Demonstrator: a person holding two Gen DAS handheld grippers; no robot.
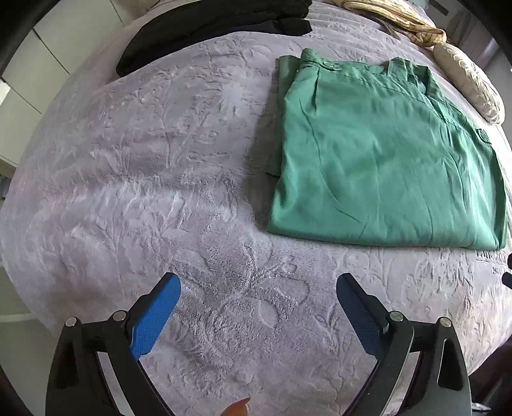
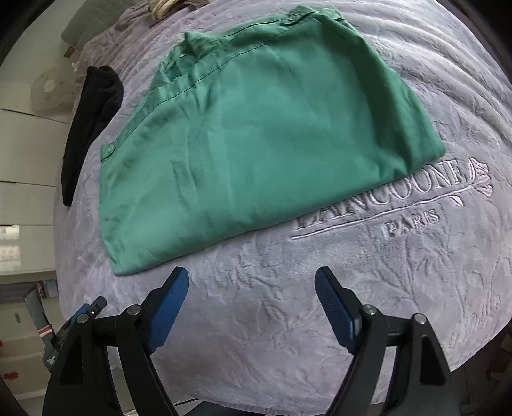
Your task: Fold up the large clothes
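A green shirt (image 1: 380, 160) lies folded into a flat rectangle on the lilac plush blanket (image 1: 160, 160); it also shows in the right wrist view (image 2: 265, 128), collar at the far side. My left gripper (image 1: 257, 284) is open and empty, hovering over bare blanket near and to the left of the shirt. My right gripper (image 2: 251, 281) is open and empty, just in front of the shirt's near edge. A bit of the left gripper (image 2: 86, 312) shows at the lower left of the right wrist view.
A folded black garment (image 1: 217, 28) lies at the far side of the blanket, also seen in the right wrist view (image 2: 92, 128). Beige pillows (image 1: 467, 80) sit at the far right. Embroidered lettering (image 2: 400, 198) marks the blanket. White cabinets (image 2: 25, 179) stand beside the bed.
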